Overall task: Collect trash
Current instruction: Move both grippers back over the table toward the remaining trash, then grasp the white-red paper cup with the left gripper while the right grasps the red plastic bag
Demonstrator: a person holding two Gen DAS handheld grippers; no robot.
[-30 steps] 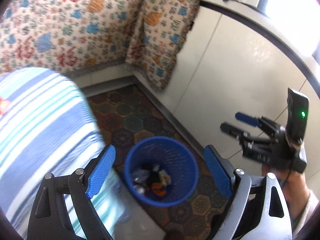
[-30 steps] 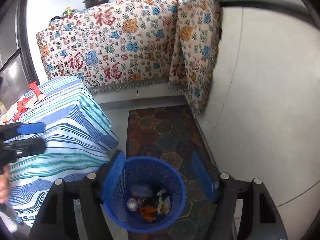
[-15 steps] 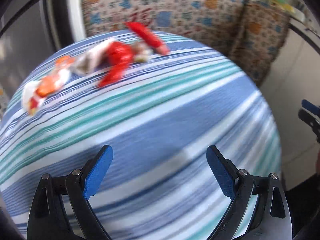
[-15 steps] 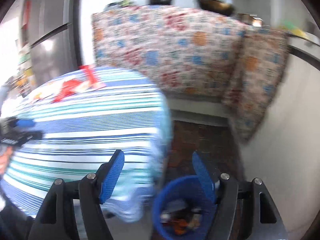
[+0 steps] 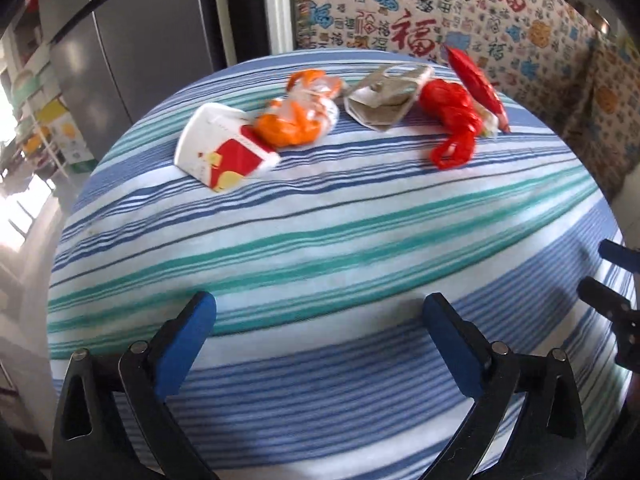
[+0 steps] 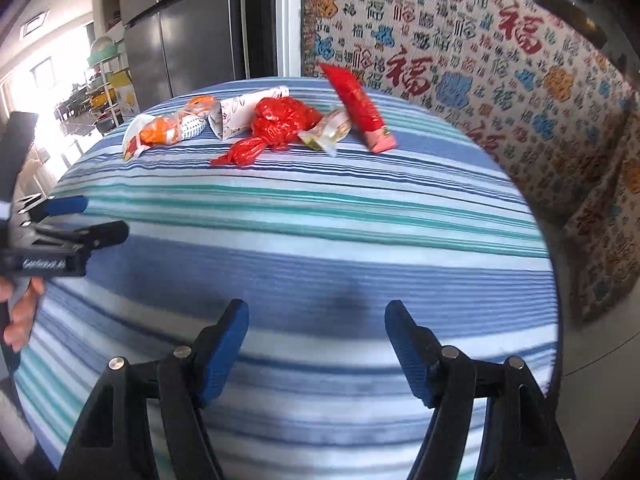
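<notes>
Several pieces of trash lie in a row at the far side of the striped tablecloth (image 5: 320,240): a white and red paper cup (image 5: 224,152), an orange wrapper (image 5: 300,114), a grey paper bag (image 5: 384,98), a red plastic bag (image 5: 454,116) and a long red packet (image 5: 478,80). The right wrist view shows the red plastic bag (image 6: 276,124), the long red packet (image 6: 358,104) and a small clear wrapper (image 6: 330,130). My left gripper (image 5: 320,308) hovers over the near side of the table, its jaws opening, nothing between them. My right gripper (image 6: 317,316) is open and empty, well short of the trash.
A patterned cloth (image 5: 480,20) hangs over the counter behind the table. A grey refrigerator (image 5: 140,40) stands at the back left. The left gripper (image 6: 100,218) and the hand (image 6: 20,312) holding it show at the left edge of the right wrist view.
Both views have swung from the blue bin on the floor up onto the striped table. The bin is out of sight and the row of trash is in view. The left jaws stand a little wider.
</notes>
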